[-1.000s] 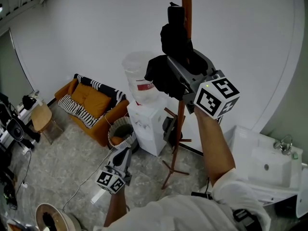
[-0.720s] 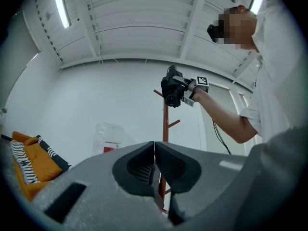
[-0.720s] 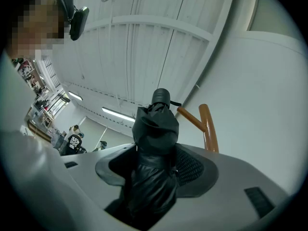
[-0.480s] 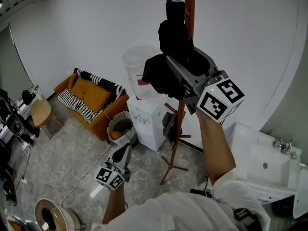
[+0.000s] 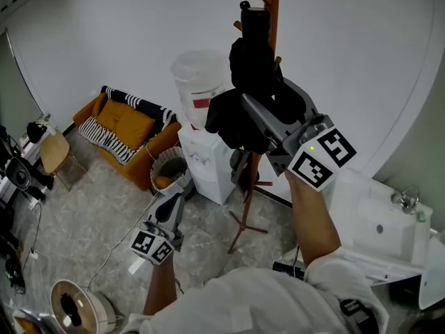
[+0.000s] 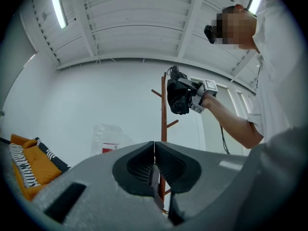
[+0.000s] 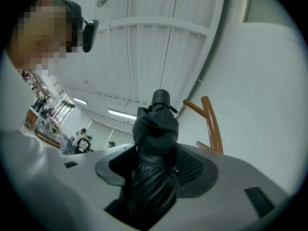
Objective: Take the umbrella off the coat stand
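Observation:
A folded black umbrella (image 5: 256,82) stands upright in my right gripper (image 5: 268,120), which is shut on it high beside the brown wooden coat stand (image 5: 264,160). In the right gripper view the umbrella (image 7: 154,153) fills the gap between the jaws, its tip pointing up, with the stand's top pegs (image 7: 211,121) just to its right. My left gripper (image 5: 168,218) hangs low at the left, shut and holding nothing. The left gripper view shows its jaws closed, and beyond them the coat stand (image 6: 164,112) and umbrella (image 6: 178,96).
A water dispenser (image 5: 204,138) stands left of the coat stand, with a waste basket (image 5: 169,176) and an orange sofa (image 5: 125,134) further left. A white sink unit (image 5: 379,232) is at the right. A fan (image 5: 73,308) stands on the floor at the lower left.
My right gripper with the umbrella has shifted slightly right and down in the view, and the stand's top pegs have come into sight. The left gripper has drifted a little left.

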Tool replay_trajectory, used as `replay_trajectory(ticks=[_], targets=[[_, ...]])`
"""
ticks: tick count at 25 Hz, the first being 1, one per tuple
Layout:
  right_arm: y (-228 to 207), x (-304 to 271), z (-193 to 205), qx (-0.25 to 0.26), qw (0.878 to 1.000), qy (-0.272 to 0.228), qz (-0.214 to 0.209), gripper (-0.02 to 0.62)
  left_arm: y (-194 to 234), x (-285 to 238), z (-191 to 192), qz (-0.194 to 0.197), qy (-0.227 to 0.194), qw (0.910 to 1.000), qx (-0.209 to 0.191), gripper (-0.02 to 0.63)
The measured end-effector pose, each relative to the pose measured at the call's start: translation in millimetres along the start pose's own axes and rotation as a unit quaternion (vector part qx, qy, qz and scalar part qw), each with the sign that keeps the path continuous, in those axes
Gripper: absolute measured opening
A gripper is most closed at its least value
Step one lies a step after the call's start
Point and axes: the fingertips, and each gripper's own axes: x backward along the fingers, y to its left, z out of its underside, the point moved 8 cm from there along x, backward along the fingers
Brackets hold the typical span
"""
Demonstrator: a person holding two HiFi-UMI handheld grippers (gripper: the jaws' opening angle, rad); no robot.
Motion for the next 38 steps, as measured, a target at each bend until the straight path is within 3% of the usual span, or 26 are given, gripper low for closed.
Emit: replay_trajectory(ticks=[11,26,38], targets=[[19.6,36.1,50.8,-0.033,0.999,0.04,-0.01,0.256,-4.4,-5.5,-9.4,-0.012,0.006,0.9998,-0.013,0.017],[48.9,84.3,161.5,-0.122,0.985,0.12,-0.019,0.256,-5.5,-9.9,6.8,-0.007,0.027,0.9996,-0.007,0.017],[67.8,122.5,223.4,-0.138,0.977,0.164,-0.014,0.256,-12.3,-12.6,28.6,-0.004,0.041,0.9986,0.034,0.017]])
